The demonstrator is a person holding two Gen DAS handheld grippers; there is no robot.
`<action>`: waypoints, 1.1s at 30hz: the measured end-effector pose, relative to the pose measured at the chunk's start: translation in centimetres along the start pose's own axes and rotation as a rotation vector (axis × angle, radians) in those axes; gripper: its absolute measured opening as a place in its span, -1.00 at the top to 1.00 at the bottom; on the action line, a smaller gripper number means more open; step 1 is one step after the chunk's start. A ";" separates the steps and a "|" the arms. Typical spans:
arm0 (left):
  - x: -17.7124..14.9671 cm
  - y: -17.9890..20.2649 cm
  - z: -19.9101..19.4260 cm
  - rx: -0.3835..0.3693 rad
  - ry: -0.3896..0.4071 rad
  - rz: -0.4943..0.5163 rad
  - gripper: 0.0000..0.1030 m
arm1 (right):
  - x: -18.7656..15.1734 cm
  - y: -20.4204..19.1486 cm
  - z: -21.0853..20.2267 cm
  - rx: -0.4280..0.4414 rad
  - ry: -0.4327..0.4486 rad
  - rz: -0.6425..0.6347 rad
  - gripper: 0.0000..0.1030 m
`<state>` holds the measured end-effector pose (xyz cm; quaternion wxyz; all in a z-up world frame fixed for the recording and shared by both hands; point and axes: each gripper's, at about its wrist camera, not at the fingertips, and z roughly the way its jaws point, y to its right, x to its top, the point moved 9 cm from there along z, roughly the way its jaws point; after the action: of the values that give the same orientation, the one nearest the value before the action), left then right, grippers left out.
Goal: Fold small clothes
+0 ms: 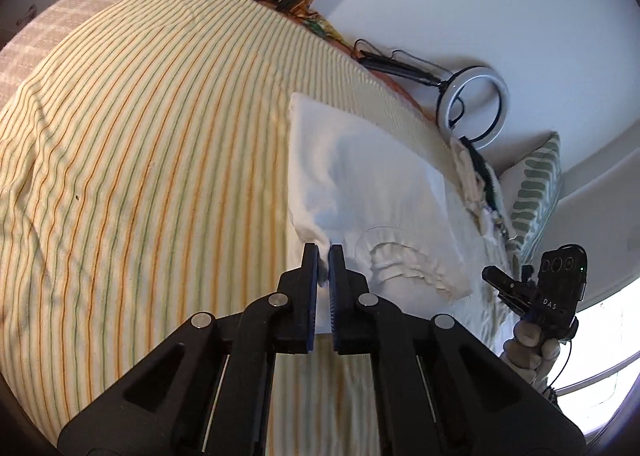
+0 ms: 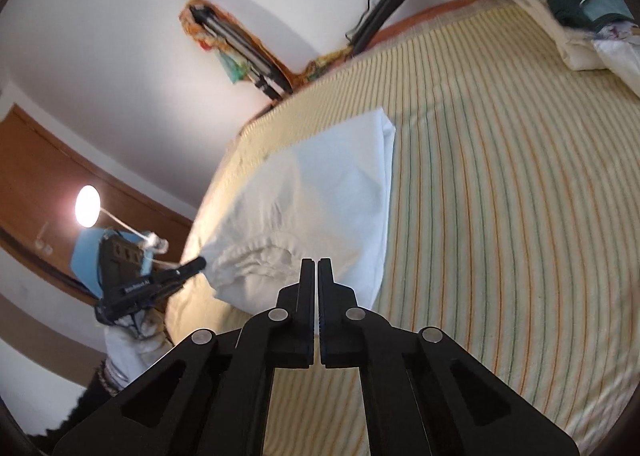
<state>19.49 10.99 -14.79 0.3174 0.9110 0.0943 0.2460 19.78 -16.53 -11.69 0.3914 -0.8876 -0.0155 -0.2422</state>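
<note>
The little white garment was lying on the striped bedsheet, frilly waistband facing the person. Left gripper was clamped on its near edge, right gripper pinched shut on the other corner. More clothes were piled by the ring light

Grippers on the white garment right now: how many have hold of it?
2. The left gripper is shut on the white garment at its left waistband corner; the right gripper is pinching the opposite end of the same edge, above the striped bedsheet.
</note>
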 end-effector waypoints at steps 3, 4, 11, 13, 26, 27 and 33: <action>0.2 1.1 -0.7 -0.019 0.013 0.038 0.95 | 0.3 -0.2 -1.2 0.014 0.032 -0.020 1.00; 0.2 1.2 -0.6 -0.010 0.012 0.047 0.95 | 0.2 -0.2 -1.3 0.009 0.037 -0.035 0.98; -0.3 0.5 0.7 0.026 -0.015 0.036 0.95 | -1.6 3.0 2.0 -0.069 -0.087 0.092 0.29; -0.4 0.3 0.6 0.034 -0.015 0.042 0.95 | -2.1 3.0 2.7 -0.046 -0.119 0.114 0.29; -0.5 1.7 -1.3 -0.018 0.001 0.068 0.95 | -1.0 1.3 -0.5 0.093 -0.019 0.175 0.93; -0.7 1.7 -1.5 -0.011 0.000 0.085 0.95 | -1.2 1.2 -0.6 0.099 -0.023 0.176 0.93; -3.3 -1.0 0.3 0.086 -0.081 0.094 0.95 | -3.2 2.5 1.2 -0.001 -0.098 0.138 0.93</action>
<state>16.81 10.52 -16.89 0.2696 0.9364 0.0490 0.2191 17.99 -16.89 -15.48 0.4054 -0.8976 0.0267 -0.1712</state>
